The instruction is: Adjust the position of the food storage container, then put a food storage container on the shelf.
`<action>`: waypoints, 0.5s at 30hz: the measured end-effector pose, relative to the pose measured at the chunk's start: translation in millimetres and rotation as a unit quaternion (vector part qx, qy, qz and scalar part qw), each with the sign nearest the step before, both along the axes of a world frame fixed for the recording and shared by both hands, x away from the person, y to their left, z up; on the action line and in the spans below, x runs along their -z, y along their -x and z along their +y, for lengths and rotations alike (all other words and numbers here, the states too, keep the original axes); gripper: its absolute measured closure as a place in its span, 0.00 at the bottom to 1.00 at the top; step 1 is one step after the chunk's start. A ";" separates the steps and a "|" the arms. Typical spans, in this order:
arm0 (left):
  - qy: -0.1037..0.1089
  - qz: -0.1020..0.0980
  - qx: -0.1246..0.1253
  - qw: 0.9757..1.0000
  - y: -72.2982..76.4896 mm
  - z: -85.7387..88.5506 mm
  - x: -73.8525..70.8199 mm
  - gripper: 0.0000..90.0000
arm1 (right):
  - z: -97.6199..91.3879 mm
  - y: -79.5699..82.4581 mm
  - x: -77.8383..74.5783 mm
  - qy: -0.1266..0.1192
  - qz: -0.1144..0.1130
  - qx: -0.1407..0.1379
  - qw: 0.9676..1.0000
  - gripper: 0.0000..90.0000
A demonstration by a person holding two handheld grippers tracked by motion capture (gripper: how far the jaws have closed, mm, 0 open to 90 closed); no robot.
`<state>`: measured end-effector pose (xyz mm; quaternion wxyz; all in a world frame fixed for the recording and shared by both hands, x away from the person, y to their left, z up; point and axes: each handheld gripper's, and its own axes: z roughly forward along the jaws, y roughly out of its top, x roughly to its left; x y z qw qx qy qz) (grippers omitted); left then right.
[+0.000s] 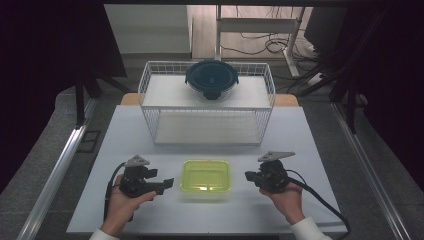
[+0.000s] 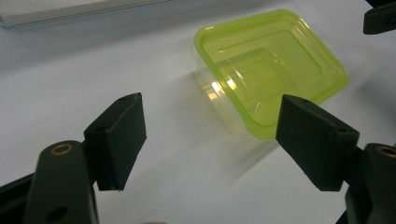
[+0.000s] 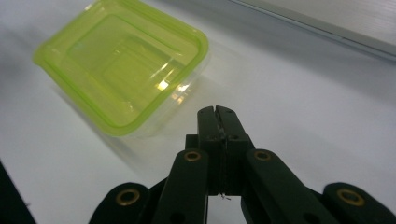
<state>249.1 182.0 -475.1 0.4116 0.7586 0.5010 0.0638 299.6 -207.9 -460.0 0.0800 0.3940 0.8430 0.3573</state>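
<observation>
A clear rectangular container with a yellow-green lid [image 1: 205, 176] [image 2: 268, 70] [image 3: 121, 60] sits on the white table, between my two grippers. To its left, my left gripper [image 1: 169, 183] [image 2: 210, 135] is held in a hand, jaws wide open and empty, pointing at the container's near corner. On the right, my right gripper [image 1: 248, 176] [image 3: 217, 112] is shut with its pads pressed together and nothing between them, a short way from the container's side. A round glass bowl with a dark blue lid [image 1: 211, 79] stands on the top shelf of a white wire rack [image 1: 207, 102] behind.
The wire rack has a bare lower shelf and stands at the table's far side. Black cables trail from both grippers toward the near edge of the table [image 1: 150, 220]. Dark curtains, metal rails and floor surround the table.
</observation>
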 end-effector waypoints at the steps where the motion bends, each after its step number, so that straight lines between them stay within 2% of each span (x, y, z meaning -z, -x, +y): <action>1: 0.000 0.000 0.000 1.000 0.1 -0.2 0.0 0.27 | -0.3 0.0 0.5 -0.012 0.005 0.001 1.000 0.96; 2: -0.001 0.000 0.001 1.000 0.3 -0.4 -0.1 0.27 | -0.6 -0.1 0.6 -0.019 0.009 0.001 1.000 0.92; 3: 0.000 0.000 0.001 1.000 0.6 -0.2 -0.3 0.27 | -0.6 -0.5 1.3 -0.035 0.015 0.005 0.999 0.78; 4: 0.001 -0.001 0.000 1.000 0.8 -0.1 -0.4 0.27 | -0.6 -1.3 1.7 -0.040 0.020 0.010 0.999 0.71; 7: 0.010 -0.003 -0.001 1.000 0.7 1.1 -1.2 0.26 | -0.8 -3.3 2.7 -0.060 0.034 0.022 0.997 0.54; 11: 0.031 -0.001 0.001 1.000 -0.7 2.2 -1.8 0.26 | -0.9 -4.4 2.8 -0.072 0.043 0.033 0.996 0.41; 15: 0.039 0.005 0.000 0.999 -2.7 0.5 -1.9 0.25 | 0.9 -4.7 4.7 -0.084 0.051 0.033 0.995 0.35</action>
